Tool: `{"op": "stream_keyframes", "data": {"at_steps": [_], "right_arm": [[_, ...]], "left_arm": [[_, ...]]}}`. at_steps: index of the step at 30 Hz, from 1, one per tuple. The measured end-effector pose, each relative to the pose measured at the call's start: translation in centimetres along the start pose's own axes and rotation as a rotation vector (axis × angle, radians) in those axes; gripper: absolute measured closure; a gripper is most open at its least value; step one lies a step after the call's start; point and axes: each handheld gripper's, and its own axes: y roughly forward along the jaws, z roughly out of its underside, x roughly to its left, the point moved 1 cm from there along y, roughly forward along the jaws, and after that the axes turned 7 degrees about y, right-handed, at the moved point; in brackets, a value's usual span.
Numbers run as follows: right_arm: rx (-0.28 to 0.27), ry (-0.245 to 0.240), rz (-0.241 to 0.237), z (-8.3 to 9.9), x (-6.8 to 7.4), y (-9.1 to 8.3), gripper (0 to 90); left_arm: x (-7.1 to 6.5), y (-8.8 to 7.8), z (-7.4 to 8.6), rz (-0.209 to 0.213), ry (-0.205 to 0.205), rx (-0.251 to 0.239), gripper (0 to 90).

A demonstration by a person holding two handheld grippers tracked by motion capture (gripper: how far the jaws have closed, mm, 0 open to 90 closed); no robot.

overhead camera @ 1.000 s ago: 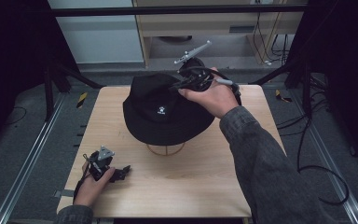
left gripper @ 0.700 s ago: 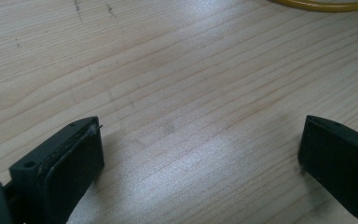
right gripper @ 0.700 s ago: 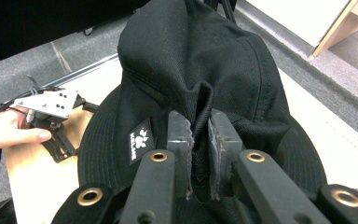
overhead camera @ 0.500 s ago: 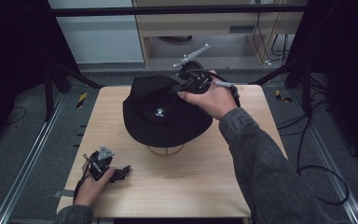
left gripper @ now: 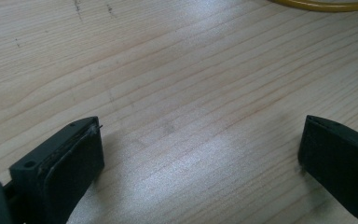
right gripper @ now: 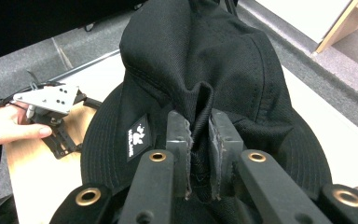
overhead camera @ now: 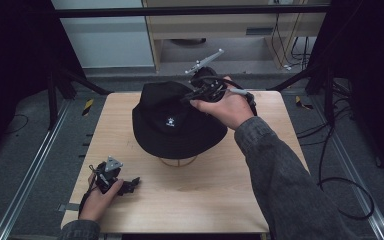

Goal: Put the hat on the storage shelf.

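Left gripper (overhead camera: 130, 185) resting released on near-left tabletop (overhead camera: 220, 200), well apart from black bucket hat (overhead camera: 172, 122) sitting mid-tabletop crown up, small white logo patch facing near edge, lettering unreadable; right gripper (right gripper: 199, 140) clenched on a crown fold at hat's far right.

Wooden table (overhead camera: 205, 200) carries a black hat (overhead camera: 172, 120).
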Motion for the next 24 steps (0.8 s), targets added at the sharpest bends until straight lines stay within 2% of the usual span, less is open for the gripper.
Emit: {"op": "stream_keyframes", "data": {"at_steps": [24], "right_arm": [[0.028, -0.007, -0.001, 0.34, 0.26, 0.33, 76.4]], "left_arm": [[0.0, 0.0, 0.0, 0.0, 0.0, 0.0, 0.0]]}}
